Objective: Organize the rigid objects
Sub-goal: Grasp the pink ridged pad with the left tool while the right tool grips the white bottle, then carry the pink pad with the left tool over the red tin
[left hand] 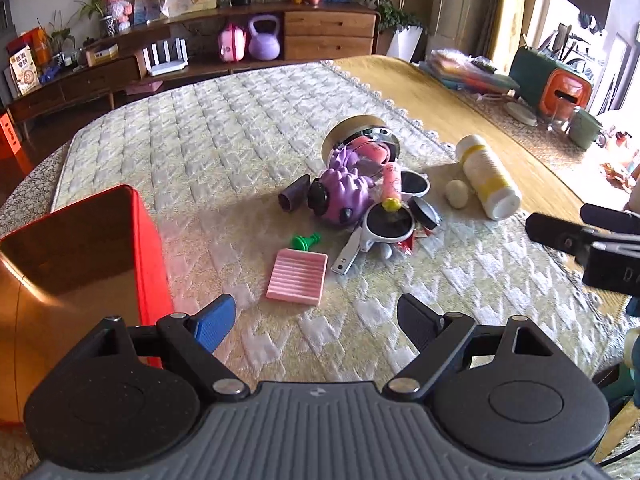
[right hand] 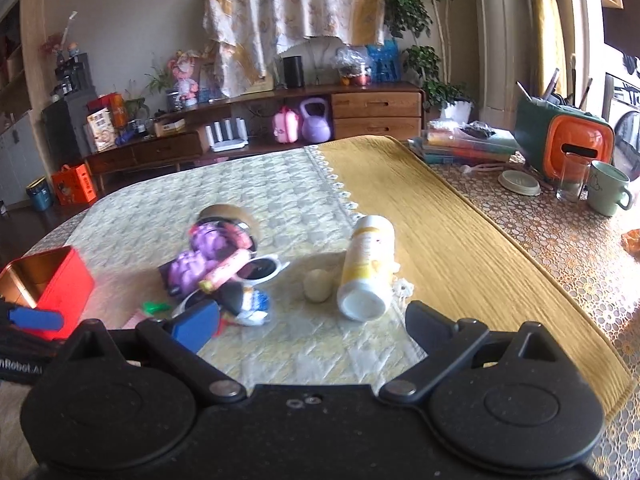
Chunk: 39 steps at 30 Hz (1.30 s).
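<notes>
A: How do the two grippers stand?

B: The left gripper (left hand: 316, 320) hangs over the near part of the quilt (left hand: 200, 148), its fingers spread wide and holding nothing. The right gripper (right hand: 312, 326) is just as wide apart and just as empty; from the left camera its fingers show at the right edge of the view.

A: What lies nearest the left one?

B: A pink ridged block (left hand: 297, 277) lies flat just ahead of it, with a small green piece (left hand: 305, 241) touching the block's far edge. The red tin (left hand: 76, 280) stands open at the quilt's near left corner, beside the blue finger.

A: And farther out?

B: A heap sits mid-quilt: a purple spiky toy (left hand: 344, 196), white sunglasses (left hand: 390, 222) with dark lenses, a pink tube (left hand: 391, 182) lying across them, and a dark cone (left hand: 295, 193) to the toy's left. Behind the heap a round metal tin (left hand: 362, 136) is tipped on its side, with more pink and purple things in its mouth.

A: Ahead of the right gripper?

B: A white bottle (right hand: 368, 268) with yellow bands lies on its side at the quilt's right edge, where the yellow cloth (right hand: 440, 220) begins. A pale egg (right hand: 318, 280) rests just beside it, toward the heap.
</notes>
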Available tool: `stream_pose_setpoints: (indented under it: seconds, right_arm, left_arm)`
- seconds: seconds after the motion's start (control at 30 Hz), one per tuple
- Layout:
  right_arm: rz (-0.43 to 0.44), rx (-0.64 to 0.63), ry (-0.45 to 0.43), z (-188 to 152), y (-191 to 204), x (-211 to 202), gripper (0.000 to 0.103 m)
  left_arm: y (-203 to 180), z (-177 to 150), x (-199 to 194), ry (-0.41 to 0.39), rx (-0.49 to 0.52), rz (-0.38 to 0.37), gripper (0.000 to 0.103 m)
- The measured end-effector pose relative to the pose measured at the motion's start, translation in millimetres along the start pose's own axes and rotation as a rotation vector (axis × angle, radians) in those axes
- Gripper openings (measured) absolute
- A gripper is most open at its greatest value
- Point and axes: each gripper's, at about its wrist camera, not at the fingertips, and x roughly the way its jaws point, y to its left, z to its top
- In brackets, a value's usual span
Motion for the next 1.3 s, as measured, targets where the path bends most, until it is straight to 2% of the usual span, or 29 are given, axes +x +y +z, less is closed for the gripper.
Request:
stream_pose_setpoints:
  seconds: [0.1, 0.27, 0.33, 0.63, 0.83, 0.87, 1.0, 1.07, 1.2, 1.3]
  right_arm:
    - [-0.017, 0.010, 0.003, 11, -9, 17, 0.097]
    - [-0.037, 0.031, 0.031, 26, -22, 49, 0.092]
    - [-0.051, 0.039, 0.042, 29, -26, 61, 0.087]
    - [-0.074, 0.058, 0.074, 31, -35, 87, 0.079]
    - [-0.076, 0.068, 0.090, 31, -39, 97, 0.072]
    - [-0.075, 0.072, 0.093, 31, -39, 98, 0.071]
    - [-0.068, 0.088, 0.106, 29, -41, 103, 0.060]
    - [-0.065, 0.099, 0.111, 28, -43, 104, 0.054]
    - [-0.053, 0.113, 0.113, 27, -44, 104, 0.046]
    - [-0.056, 0.109, 0.111, 26, -44, 103, 0.045]
  left_arm:
    - [2, 6, 15, 0.015, -0.006, -0.009, 0.088]
    - [-2, 10, 40, 0.040, 0.031, 0.043, 0.088]
    - [0, 10, 48, 0.050, 0.026, 0.044, 0.088]
    - [9, 10, 66, 0.080, 0.000, 0.046, 0.088]
    - [11, 11, 67, 0.071, 0.002, 0.041, 0.070]
    - [10, 11, 66, 0.068, 0.002, 0.038, 0.065]
    - [7, 11, 65, 0.061, 0.014, 0.032, 0.054]
    - [6, 11, 64, 0.055, 0.018, 0.032, 0.043]
    - [8, 11, 64, 0.054, 0.011, 0.029, 0.041]
    - [7, 10, 64, 0.053, 0.016, 0.039, 0.040]
